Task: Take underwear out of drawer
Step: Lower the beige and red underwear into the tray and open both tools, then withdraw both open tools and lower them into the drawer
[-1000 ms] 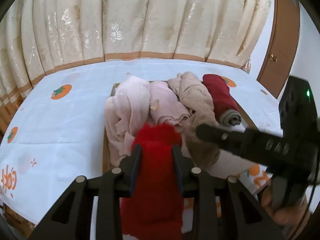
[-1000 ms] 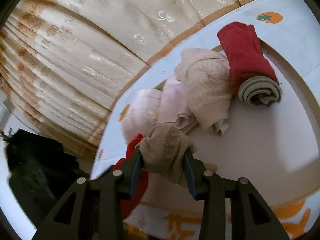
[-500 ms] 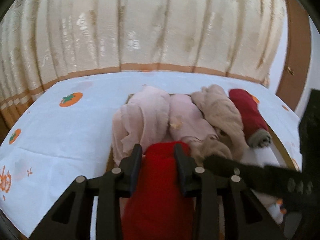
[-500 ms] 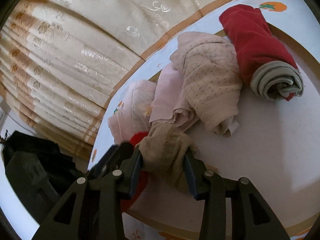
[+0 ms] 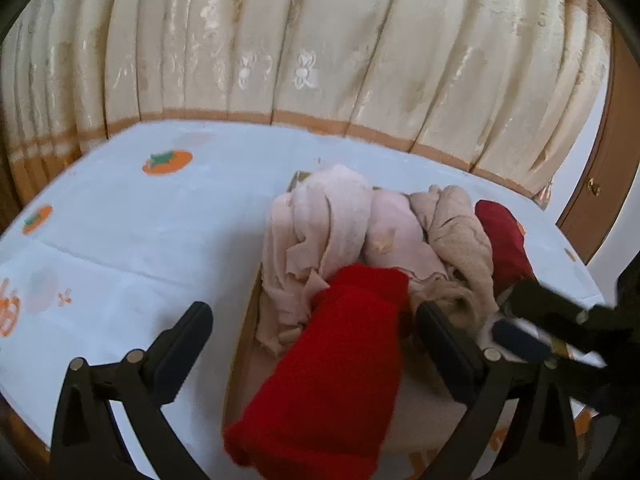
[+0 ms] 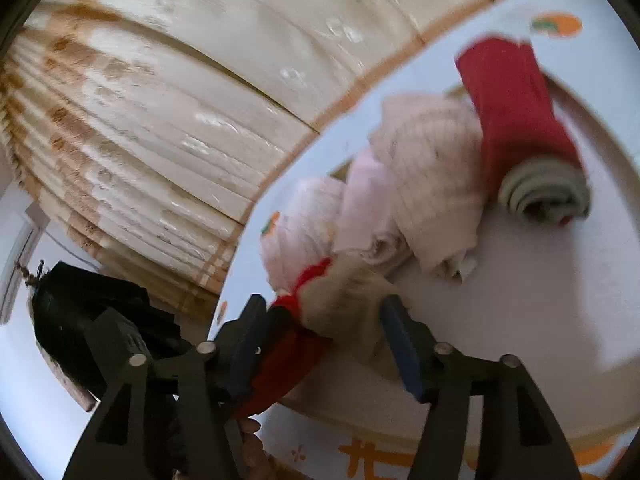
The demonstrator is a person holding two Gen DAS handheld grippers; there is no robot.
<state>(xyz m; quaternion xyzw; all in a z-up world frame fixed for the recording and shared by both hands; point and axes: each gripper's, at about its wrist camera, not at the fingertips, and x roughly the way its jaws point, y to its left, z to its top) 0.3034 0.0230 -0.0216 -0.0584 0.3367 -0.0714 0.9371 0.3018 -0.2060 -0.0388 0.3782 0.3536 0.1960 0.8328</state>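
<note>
A shallow wooden drawer [image 5: 245, 320] lies on a white cloth with orange fruit prints. Inside it are pale pink rolls [image 5: 332, 216], a beige roll [image 5: 460, 224] and a dark red roll [image 5: 504, 240]. My left gripper [image 5: 312, 308] is opening and stands wide. The bright red underwear [image 5: 340, 368] lies loose between its fingers, over the drawer's near edge, with neither pad pressing it. My right gripper [image 6: 323, 300] is opening too. A tan piece of underwear [image 6: 352, 300] sits between its pads, no longer squeezed.
Cream curtains [image 5: 304, 48] hang behind the surface. A wooden door [image 5: 600, 200] stands at the far right. The right gripper's body [image 5: 560, 316] crosses the lower right of the left wrist view. The drawer's pale floor [image 6: 540, 300] is bare on the right.
The left jaws have spread wide and let go of the red underwear, which now rests on the drawer's edge. The right jaws have widened around the tan piece.
</note>
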